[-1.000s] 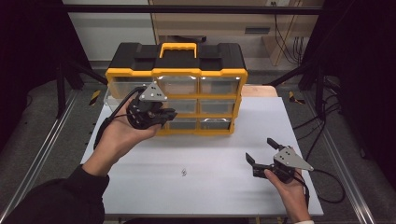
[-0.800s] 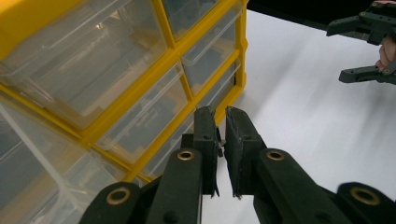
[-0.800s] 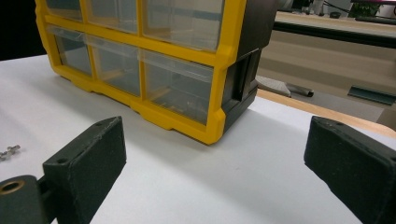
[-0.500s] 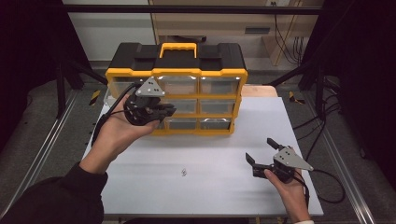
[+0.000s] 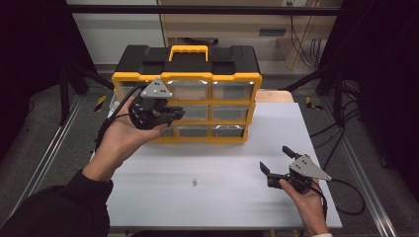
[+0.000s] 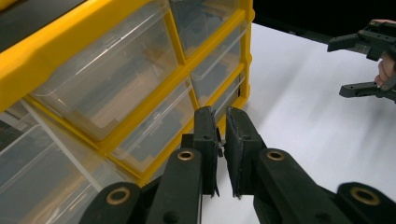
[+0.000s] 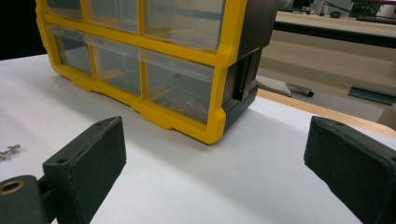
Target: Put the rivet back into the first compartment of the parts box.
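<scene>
our left hand-held gripper [image 5: 165, 112] hangs in front of the yellow and black plastic drawer cabinet with clear drawers [image 5: 227, 98], at about 11 o'clock on the white counter [image 5: 222, 197]. its jaws are pressed nearly together; in the left gripper view a thin gap stays between the pads, and something very small may sit in it, though we cannot tell what. the cabinet's left column of clear drawers [image 6: 140, 130] lies just ahead of the left hand-held gripper [image 6: 223, 140], toward 10 o'clock of its tips, with the drawer fronts running crosswise to the jaws. we judge the left hand far nearer to the drawers. our right hand-held gripper [image 5: 276, 160] rests near 4 o'clock, spread wide and holding nothing, well apart from the cabinet. a tiny metal part [image 5: 194, 182] lies loose near 6 o'clock.
</scene>
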The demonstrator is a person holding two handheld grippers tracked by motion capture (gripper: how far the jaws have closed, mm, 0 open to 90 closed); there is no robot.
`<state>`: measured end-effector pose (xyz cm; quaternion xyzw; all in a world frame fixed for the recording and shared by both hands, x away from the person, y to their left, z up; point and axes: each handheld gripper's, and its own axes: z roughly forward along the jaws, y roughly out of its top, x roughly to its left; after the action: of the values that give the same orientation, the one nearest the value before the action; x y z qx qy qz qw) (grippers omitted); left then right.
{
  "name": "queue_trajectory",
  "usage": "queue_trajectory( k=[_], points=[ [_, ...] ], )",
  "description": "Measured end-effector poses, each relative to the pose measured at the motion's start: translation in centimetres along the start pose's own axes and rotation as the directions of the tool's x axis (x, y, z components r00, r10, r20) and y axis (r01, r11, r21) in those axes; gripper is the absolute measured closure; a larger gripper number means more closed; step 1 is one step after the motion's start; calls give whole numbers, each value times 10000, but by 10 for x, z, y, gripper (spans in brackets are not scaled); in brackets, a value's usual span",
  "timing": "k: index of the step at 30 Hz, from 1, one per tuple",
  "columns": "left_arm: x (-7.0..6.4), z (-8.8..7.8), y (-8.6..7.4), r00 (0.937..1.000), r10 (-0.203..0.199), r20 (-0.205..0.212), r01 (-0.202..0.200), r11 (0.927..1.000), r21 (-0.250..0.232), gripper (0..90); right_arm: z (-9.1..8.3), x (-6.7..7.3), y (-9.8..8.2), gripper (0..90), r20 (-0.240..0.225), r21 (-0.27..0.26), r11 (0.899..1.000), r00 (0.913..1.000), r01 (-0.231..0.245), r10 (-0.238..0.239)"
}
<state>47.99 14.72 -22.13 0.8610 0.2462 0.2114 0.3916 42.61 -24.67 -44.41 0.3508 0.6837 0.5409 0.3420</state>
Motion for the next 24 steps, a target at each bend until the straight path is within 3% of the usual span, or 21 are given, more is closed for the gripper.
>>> queue_trajectory(
  k=[24],
  points=[
    [8, -10, 6, 9997, -182, -154, 177, 9993, -333, 826, 0, 0, 0, 56, -11, 55, 10000, 10000, 32, -32]
  ],
)
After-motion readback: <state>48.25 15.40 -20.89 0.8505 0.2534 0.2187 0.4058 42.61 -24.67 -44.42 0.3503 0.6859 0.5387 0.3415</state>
